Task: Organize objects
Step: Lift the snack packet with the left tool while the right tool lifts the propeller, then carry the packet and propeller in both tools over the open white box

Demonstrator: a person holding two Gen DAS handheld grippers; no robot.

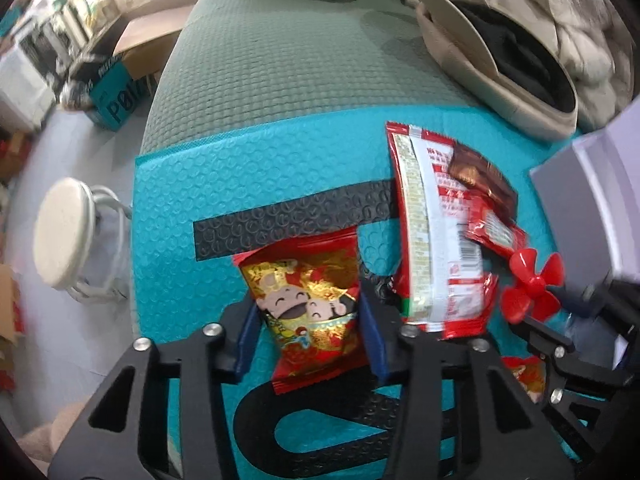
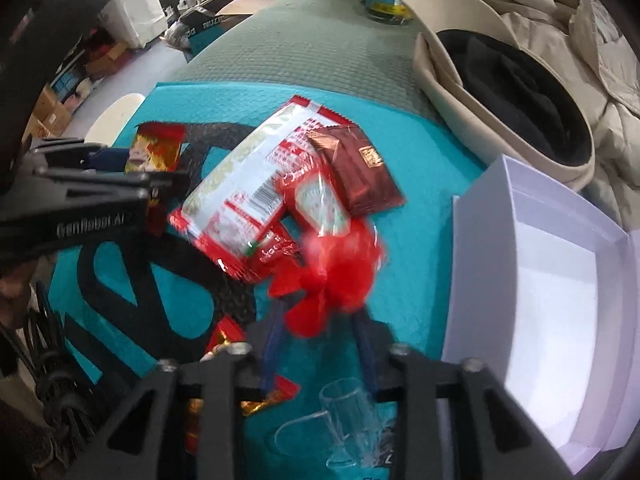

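A red and gold snack packet (image 1: 308, 312) printed with cartoon faces was seen between the blue pads of the left gripper (image 1: 310, 332), which was closed on its two sides; the packet lay against the teal mat (image 1: 180, 208), over the mat's black lettering. A red propeller (image 2: 332, 284), blurred in the right wrist view, was gripped between the fingers of the right gripper (image 2: 320, 336), above the teal mat. Beyond the propeller, a long red and white packet (image 2: 244, 184) lay on the mat with a brown sachet (image 2: 356, 168) resting on its far end. A white box (image 2: 560, 320), open, stood at the mat's right edge. A clear plastic piece (image 2: 344, 420) lay on the mat beneath the right gripper
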